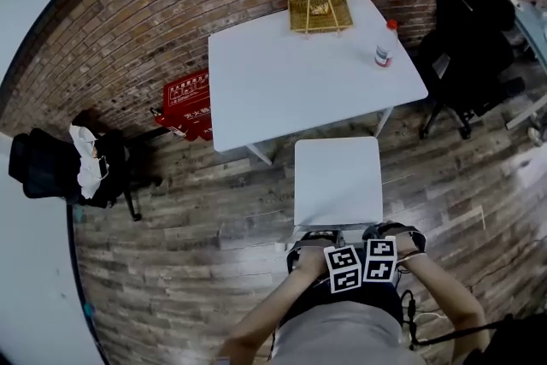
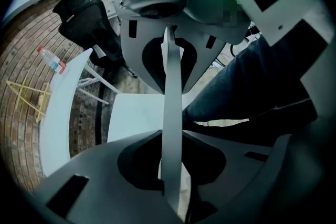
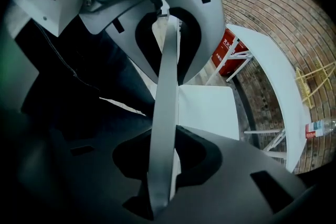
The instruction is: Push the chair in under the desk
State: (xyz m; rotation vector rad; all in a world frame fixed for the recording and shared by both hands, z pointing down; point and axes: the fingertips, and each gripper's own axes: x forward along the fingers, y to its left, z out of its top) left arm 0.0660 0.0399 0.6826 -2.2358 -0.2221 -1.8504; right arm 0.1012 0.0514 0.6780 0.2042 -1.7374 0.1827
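Chair (image 1: 338,179) stands just in front of the desk (image 1: 291,73), seat not yet under it. Left gripper (image 1: 314,240) and right gripper (image 1: 391,233) both clamp its backrest (image 2: 172,81), side by side, nearest the person.

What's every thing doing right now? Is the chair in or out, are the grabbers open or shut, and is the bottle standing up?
chair: pulled out, seat not under the desk yet.
desk: standing by the brick wall.
left hand-held gripper: shut on the chair's back.
right hand-held gripper: shut on the chair's back.
bottle: upright on the desk, red cap on.
basket: upright at the desk's far edge.
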